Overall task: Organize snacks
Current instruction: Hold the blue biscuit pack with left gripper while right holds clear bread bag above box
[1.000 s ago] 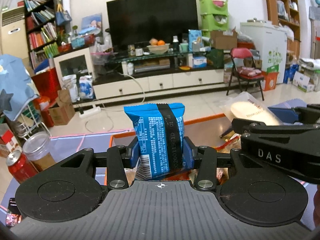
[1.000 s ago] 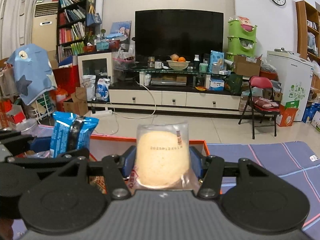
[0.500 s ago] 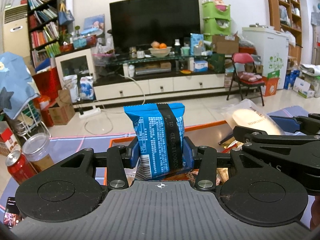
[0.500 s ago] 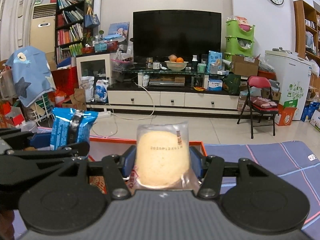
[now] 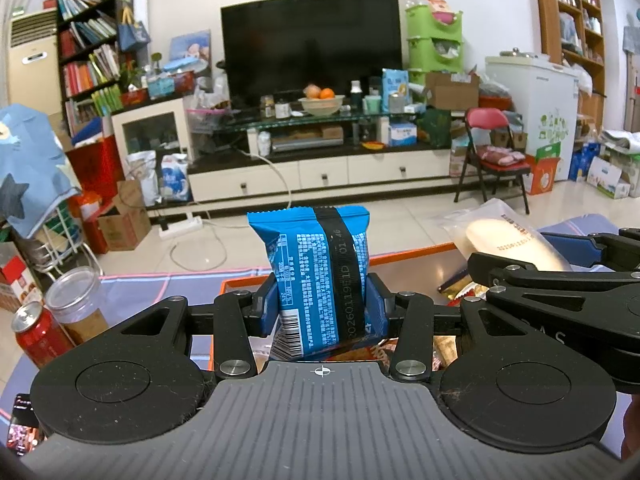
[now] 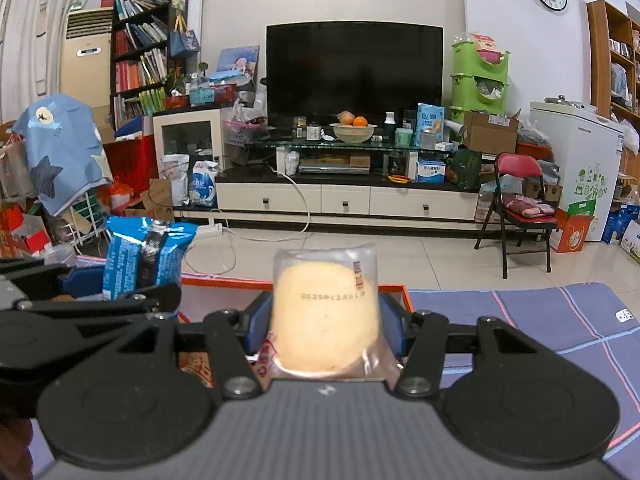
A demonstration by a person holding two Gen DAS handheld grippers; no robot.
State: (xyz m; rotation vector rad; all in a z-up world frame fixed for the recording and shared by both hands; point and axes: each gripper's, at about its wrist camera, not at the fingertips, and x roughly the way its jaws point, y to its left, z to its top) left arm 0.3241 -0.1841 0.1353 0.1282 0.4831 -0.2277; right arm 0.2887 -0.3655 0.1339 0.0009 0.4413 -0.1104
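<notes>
My left gripper (image 5: 322,312) is shut on a blue snack packet (image 5: 316,276), held upright above an orange-rimmed box (image 5: 412,250) of snacks. My right gripper (image 6: 324,322) is shut on a clear-wrapped round bun (image 6: 326,316), also upright above the same box (image 6: 394,289). In the left wrist view the bun (image 5: 504,240) and the right gripper show to the right. In the right wrist view the blue packet (image 6: 148,252) shows to the left. Most of the box's contents are hidden by the grippers.
A red can (image 5: 34,336) and a clear lidded jar (image 5: 78,306) stand on the left of the blue checked cloth (image 6: 560,320). A phone (image 5: 22,430) lies at the lower left. Beyond are the floor, a TV cabinet and a red folding chair (image 6: 520,208).
Both grippers have kept hold of their snacks. The views have shifted slightly; the right gripper with the bun sits a little lower in the left wrist view.
</notes>
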